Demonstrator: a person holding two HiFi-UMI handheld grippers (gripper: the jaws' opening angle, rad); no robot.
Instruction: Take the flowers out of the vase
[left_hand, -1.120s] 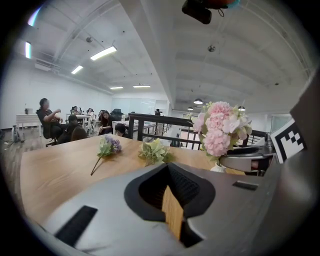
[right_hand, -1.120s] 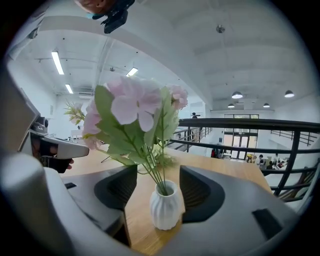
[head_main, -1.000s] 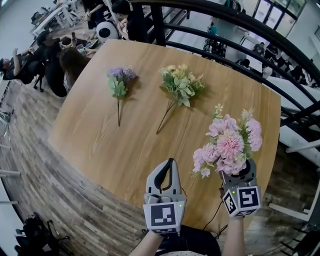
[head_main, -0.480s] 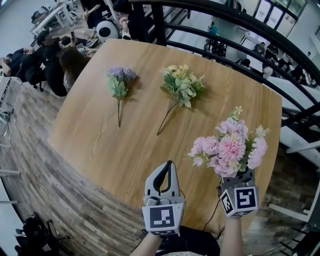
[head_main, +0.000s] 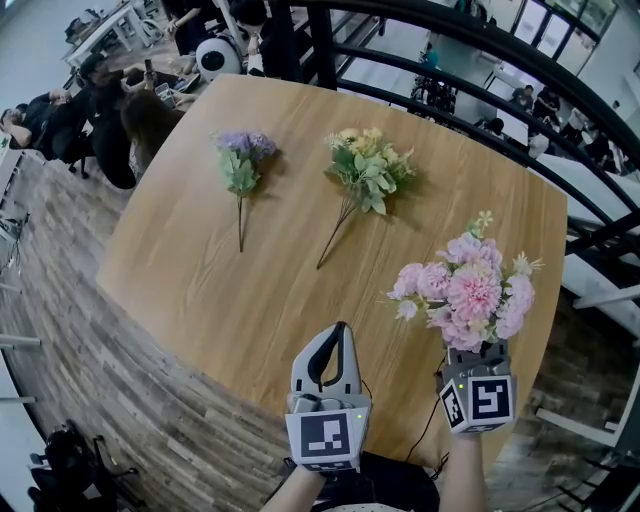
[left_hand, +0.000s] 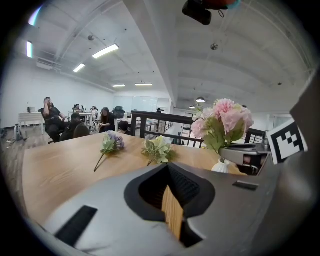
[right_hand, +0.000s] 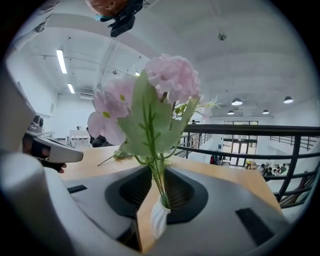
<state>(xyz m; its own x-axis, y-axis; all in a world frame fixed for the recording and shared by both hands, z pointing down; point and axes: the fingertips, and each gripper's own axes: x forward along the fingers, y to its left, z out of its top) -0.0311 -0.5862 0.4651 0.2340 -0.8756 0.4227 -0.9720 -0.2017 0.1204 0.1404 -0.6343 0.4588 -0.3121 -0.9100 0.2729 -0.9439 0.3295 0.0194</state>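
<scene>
Right hand-held gripper has just been closing and now pinches the stems of the pink flowers just above the white vase. This last bunch stands upright in the vase, blooms up. Left hand-held gripper is closed and empty. Farther across the surface, yellow-green flowers and purple flowers already lie flat, blooms pointing away.

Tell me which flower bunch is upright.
The pink bunch, upright in the white vase; the purple bunch and yellow-green bunch lie flat on the table.
</scene>
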